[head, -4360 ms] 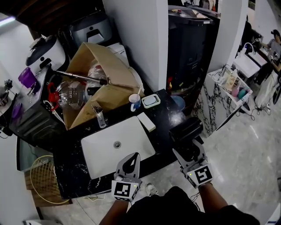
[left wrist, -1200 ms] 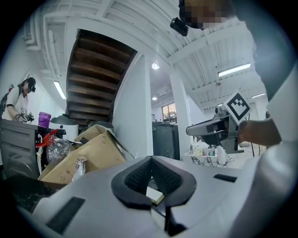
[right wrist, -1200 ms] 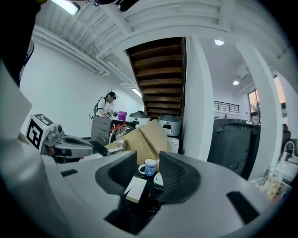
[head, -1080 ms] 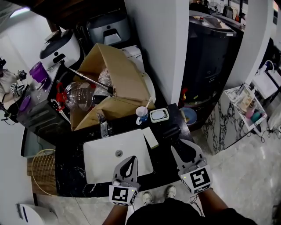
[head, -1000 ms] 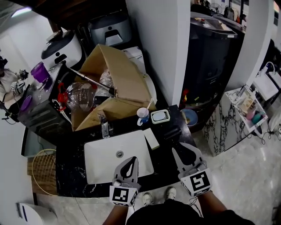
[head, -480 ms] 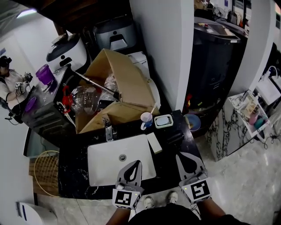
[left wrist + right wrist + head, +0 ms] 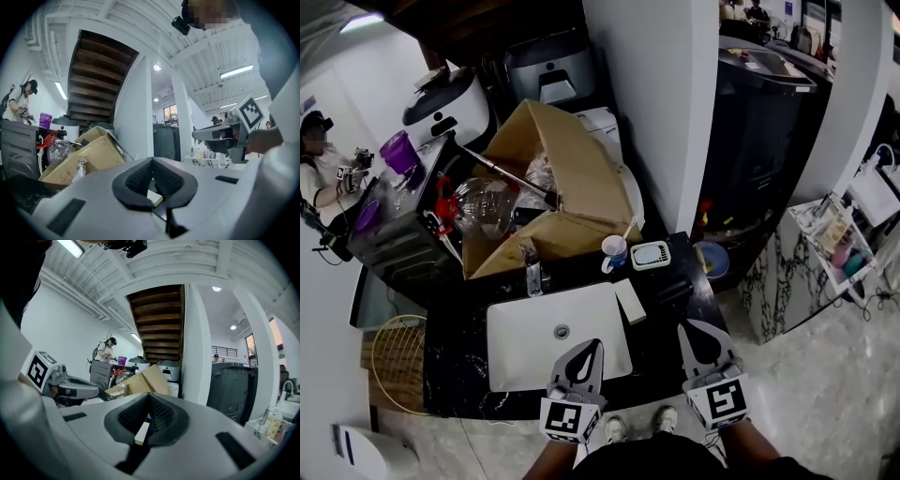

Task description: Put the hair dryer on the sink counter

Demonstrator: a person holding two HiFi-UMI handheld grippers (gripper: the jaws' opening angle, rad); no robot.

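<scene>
The black hair dryer [image 7: 671, 285] lies on the black sink counter [image 7: 459, 361], right of the white basin [image 7: 525, 349]; it is dark against the dark top and hard to make out. My right gripper [image 7: 692, 328] hovers just short of it, on my side, shut and holding nothing; in the right gripper view [image 7: 149, 395] the pads meet. My left gripper [image 7: 592, 345] hangs over the basin's near edge, also shut and holding nothing, with its pads together in the left gripper view [image 7: 152, 160]. The right gripper [image 7: 220, 136] also shows there.
A cream soap bar [image 7: 629, 302], a cup [image 7: 614, 253] and a white dish [image 7: 651, 255] sit behind the basin by the faucet [image 7: 532, 273]. An open cardboard box [image 7: 567, 178] stands behind them. A white pillar [image 7: 652, 103], a black bin [image 7: 759, 112] and a marble stand [image 7: 783, 267] lie to the right. A person [image 7: 323, 155] stands far left.
The right gripper has drawn back from the hair dryer toward me and its jaws have closed. The hair dryer stays on the counter. The left gripper has kept its place.
</scene>
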